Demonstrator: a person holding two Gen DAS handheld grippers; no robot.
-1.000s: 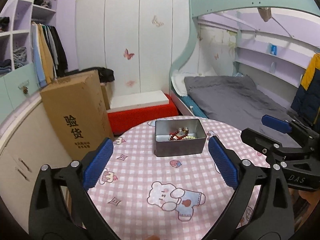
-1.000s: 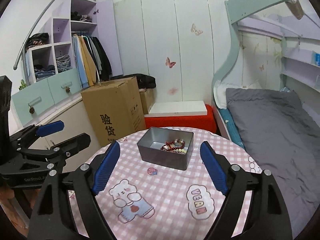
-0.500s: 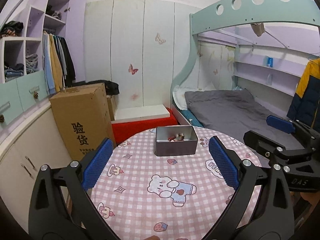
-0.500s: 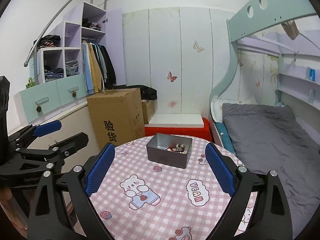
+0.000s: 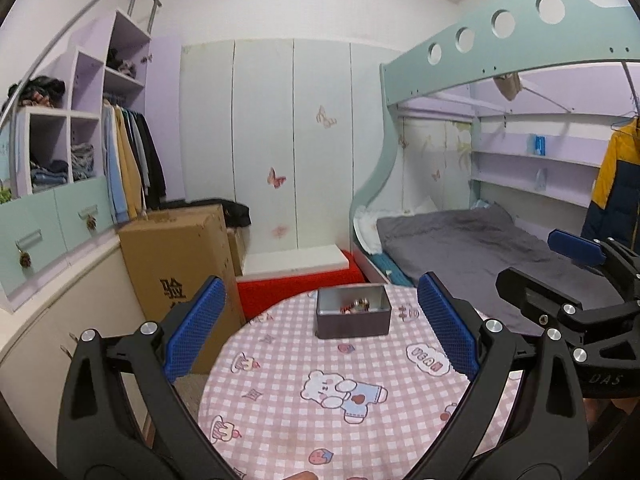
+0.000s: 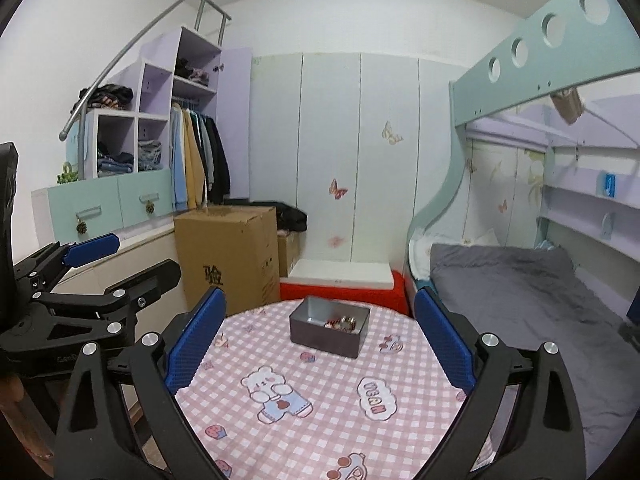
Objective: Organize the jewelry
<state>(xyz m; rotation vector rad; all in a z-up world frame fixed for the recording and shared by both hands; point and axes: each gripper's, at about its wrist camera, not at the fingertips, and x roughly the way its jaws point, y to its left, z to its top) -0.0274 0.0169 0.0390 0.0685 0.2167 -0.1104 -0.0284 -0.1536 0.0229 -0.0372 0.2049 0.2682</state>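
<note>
jewelry [image 5: 355, 306] now lies in tin [image 5: 353, 317] | both grippers pulled back from table [image 5: 304, 420] | left gripper [image 5: 322, 330] open, empty | right gripper [image 6: 318, 340] still opening, empty | task looks done

Cardboard box [image 5: 176, 264] beside the round table [image 5: 280, 400] (pink checked cloth); grey-sheeted bed [image 5: 480, 248].

Our left gripper [image 5: 320, 334] is a black plastic frame with two long arms, each ending in a blue ribbed pad [image 5: 196, 330]. Round silver screws [image 5: 148, 327] sit at the joints, and triangular cut-outs lighten the arms. Our right gripper [image 6: 318, 340] is built the same way, with blue pads [image 6: 444, 344] and silver screws [image 6: 489, 339]. Seen from the side, its black body carries pale lettering [image 5: 605, 379].
</note>
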